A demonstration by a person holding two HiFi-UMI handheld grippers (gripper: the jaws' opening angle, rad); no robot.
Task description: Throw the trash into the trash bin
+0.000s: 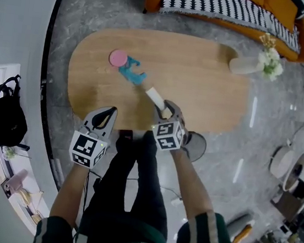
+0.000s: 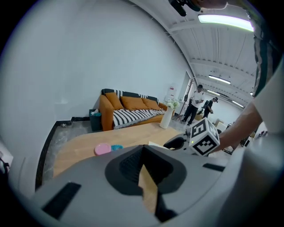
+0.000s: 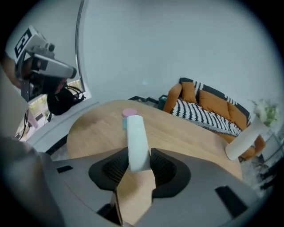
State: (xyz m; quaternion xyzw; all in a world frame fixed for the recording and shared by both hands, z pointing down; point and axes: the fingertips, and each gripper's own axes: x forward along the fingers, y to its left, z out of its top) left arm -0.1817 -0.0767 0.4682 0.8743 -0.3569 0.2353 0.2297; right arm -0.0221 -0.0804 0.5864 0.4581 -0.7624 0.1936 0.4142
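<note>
Pinching the near end of a white tube (image 3: 136,137), the right claw (image 1: 164,110) has its pads pressed on the tube's two sides, above the near edge of the bench (image 1: 206,92); the tube's long axis runs straight out from the claw, away to the far left across the wood, so nearly all its length sticks out past the tips; whether the far end touches the bench cannot be told. The left claw (image 1: 111,111) hangs just left of it, near the same edge, its jaws pressed together at the tips with nothing between them.

In line with the tube, further to the far left, a pink disc (image 1: 117,58) and a blue scrap (image 1: 132,72) lie on the bench, touching or nearly so; both are well apart from either claw.

On the floor just right of the right claw, close under the near edge, stands a dark round tub (image 1: 196,146); this is probably the bin, though its inside is not clear; if so, it lies on the near right, opposite to the way the tube points, and the right hand is much the nearer; the swing would need the tube's free end to clear the bench edge and tip downward over the tub.
</note>
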